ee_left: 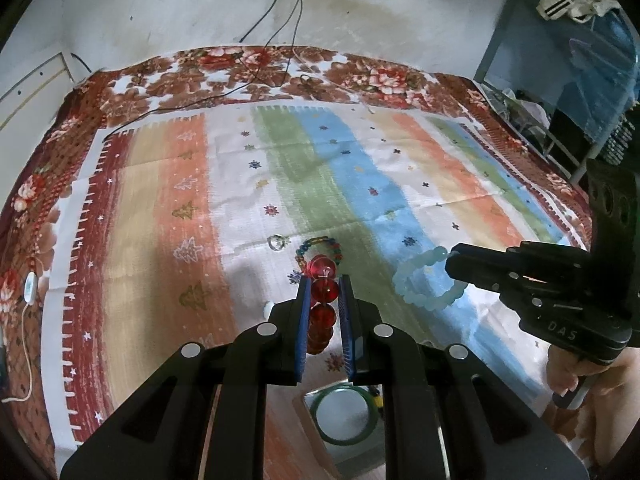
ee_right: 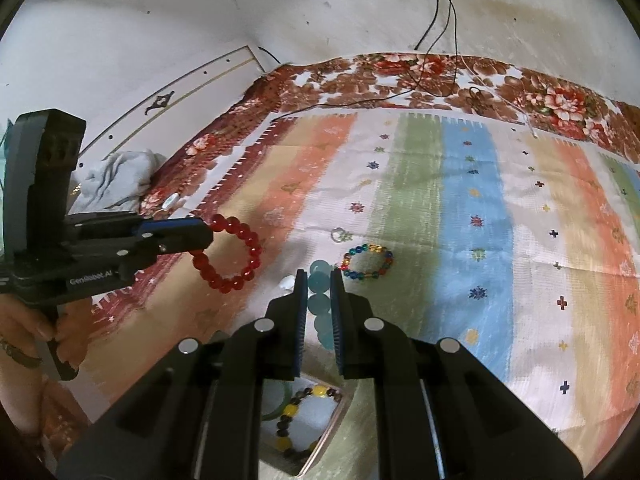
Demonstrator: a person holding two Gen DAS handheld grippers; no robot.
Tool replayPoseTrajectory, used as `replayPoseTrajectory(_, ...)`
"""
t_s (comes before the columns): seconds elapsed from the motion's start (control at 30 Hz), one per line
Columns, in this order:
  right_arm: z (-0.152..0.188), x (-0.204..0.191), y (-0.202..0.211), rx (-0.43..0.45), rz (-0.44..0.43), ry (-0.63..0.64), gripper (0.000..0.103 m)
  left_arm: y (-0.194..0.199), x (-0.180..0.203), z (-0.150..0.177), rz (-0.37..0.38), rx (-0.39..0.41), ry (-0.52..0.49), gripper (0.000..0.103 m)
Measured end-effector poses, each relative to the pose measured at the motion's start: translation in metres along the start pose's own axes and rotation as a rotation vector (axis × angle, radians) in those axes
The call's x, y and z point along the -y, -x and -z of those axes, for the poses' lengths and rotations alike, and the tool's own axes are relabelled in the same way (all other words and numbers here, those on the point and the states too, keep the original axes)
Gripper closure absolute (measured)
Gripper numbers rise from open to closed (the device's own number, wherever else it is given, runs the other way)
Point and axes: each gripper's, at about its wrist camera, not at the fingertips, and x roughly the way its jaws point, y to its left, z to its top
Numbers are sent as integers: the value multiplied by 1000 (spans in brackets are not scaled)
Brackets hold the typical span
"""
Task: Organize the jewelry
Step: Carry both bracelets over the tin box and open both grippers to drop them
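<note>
Legible markings: "DAS" is embossed on the body of the right gripper [ee_left: 450, 264]; white lettering on the left gripper [ee_right: 208, 234], seen from the right wrist view, reads roughly "GenRobot.AI", partly blurred.

The left gripper is clamped on the red bead bracelet [ee_left: 322, 300], which hangs between its blue pads clear of the cloth. The right gripper is clamped on the pale blue bead bracelet [ee_right: 320, 304], likewise lifted.

Just beyond both sets of fingertips, a multicoloured bead bracelet [ee_right: 367, 262] lies on the cloth, with a small clear ring [ee_right: 339, 235] beside it to the left. Below and behind the grippers sits an open box [ee_right: 320, 446] holding a green bangle [ee_left: 346, 416] and a yellow-and-dark bead bracelet [ee_right: 298, 420].

Surface: a striped cloth [ee_left: 360, 168] with small star and tree motifs, laid over a red floral blanket [ee_left: 248, 68]. Beyond is a stained white wall [ee_left: 180, 4] with a socket and trailing cables [ee_left: 280, 8].
</note>
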Motion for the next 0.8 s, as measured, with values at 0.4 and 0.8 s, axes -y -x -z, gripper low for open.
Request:
replayPoseTrajectory(0.4, 24, -26, 27, 18, -65, 18, 90, 31, 21, 30, 43, 35, -15, 90)
replayPoseTrajectory(0.8, 45, -42, 36, -6, -112, 12, 90, 38, 31, 58, 69, 16, -18, 90)
